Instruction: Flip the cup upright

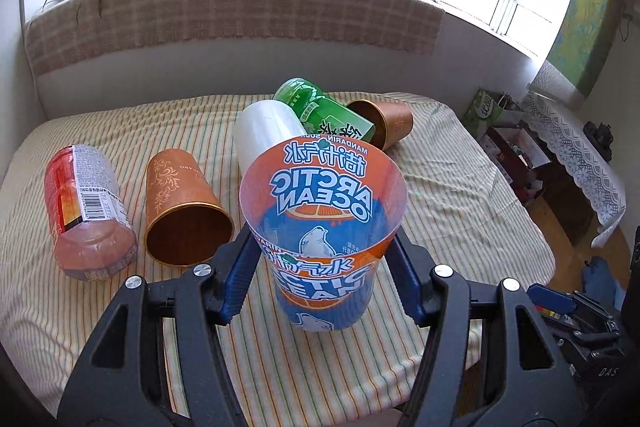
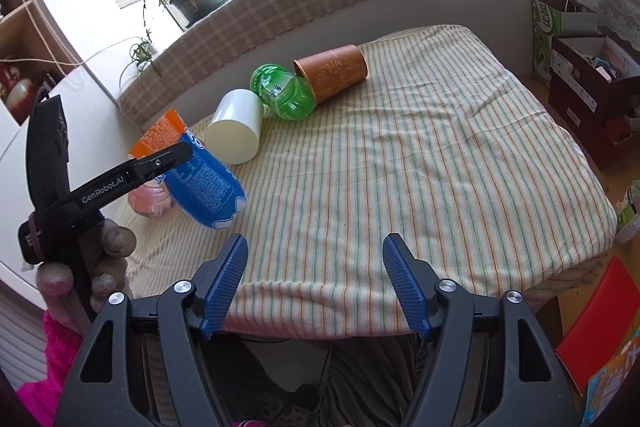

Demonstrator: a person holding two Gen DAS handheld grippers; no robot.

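Note:
My left gripper is shut on an orange and blue Arctic Ocean plastic cup. The cup's mouth faces up towards the camera and its base points at the striped cloth. In the right wrist view the same cup hangs tilted just above the cloth at the left, with the left gripper's finger across it. My right gripper is open and empty over the table's near edge.
On the striped tablecloth lie a pink bottle, a copper cup on its side, a white cup, a green bottle and a second copper cup. Boxes stand on the floor to the right.

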